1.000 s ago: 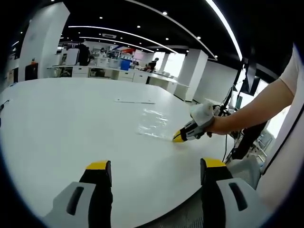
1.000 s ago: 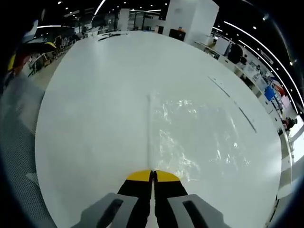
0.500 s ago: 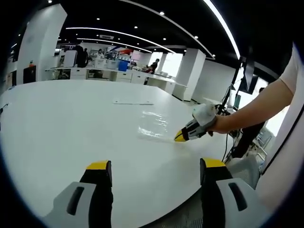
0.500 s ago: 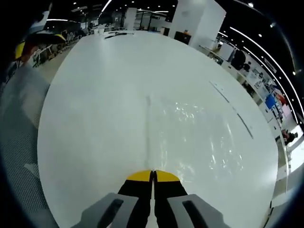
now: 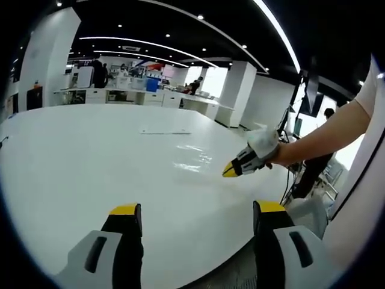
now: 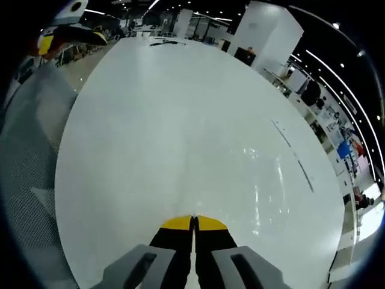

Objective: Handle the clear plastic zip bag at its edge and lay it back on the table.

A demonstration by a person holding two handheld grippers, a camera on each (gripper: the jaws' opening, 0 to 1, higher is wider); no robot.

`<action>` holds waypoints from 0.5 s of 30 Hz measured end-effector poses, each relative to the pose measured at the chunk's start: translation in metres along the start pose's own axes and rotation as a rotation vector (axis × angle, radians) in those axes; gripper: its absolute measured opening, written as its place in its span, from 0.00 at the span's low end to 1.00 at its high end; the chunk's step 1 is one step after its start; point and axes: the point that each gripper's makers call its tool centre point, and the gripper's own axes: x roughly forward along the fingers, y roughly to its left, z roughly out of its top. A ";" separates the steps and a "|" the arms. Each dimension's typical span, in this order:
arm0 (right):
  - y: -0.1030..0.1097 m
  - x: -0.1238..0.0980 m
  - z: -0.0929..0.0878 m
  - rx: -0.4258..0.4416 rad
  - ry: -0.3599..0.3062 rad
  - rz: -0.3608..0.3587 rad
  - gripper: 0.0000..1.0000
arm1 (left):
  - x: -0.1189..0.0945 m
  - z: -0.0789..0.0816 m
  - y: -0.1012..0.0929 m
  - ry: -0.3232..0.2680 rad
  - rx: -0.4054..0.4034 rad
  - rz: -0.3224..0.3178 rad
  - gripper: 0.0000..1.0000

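Clear plastic zip bag (image 5: 194,158) out in the middle of the white counter (image 5: 78,156), pinched at its near edge by the right gripper (image 5: 227,172), yellow-tipped fingers (image 5: 229,171) pressed together on the film. From those fingers, bag running straight ahead and away, long axis in line with them, the far end toward the thin strip (image 5: 159,132) lying beyond. In the right gripper view, the same right gripper (image 6: 194,221) closed tight, the zip bag (image 6: 240,180) a faint glossy sheet fanning forward over the counter (image 6: 132,102); whether the held edge is lifted clear or touching, cannot tell. Left gripper (image 5: 192,211) well back from the bag near the counter's front edge, fingers wide apart, holding nothing. Right hand plainly the nearer; laying down likely a matter of lowering the pinched edge and letting go.
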 end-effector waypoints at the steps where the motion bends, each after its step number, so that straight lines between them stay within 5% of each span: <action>1: 0.000 -0.002 0.002 -0.007 -0.004 -0.001 0.00 | 0.000 0.000 0.000 0.000 0.003 -0.002 0.74; 15: 0.003 -0.037 0.019 -0.169 -0.035 -0.020 0.00 | -0.001 0.005 -0.009 0.011 0.043 -0.022 0.73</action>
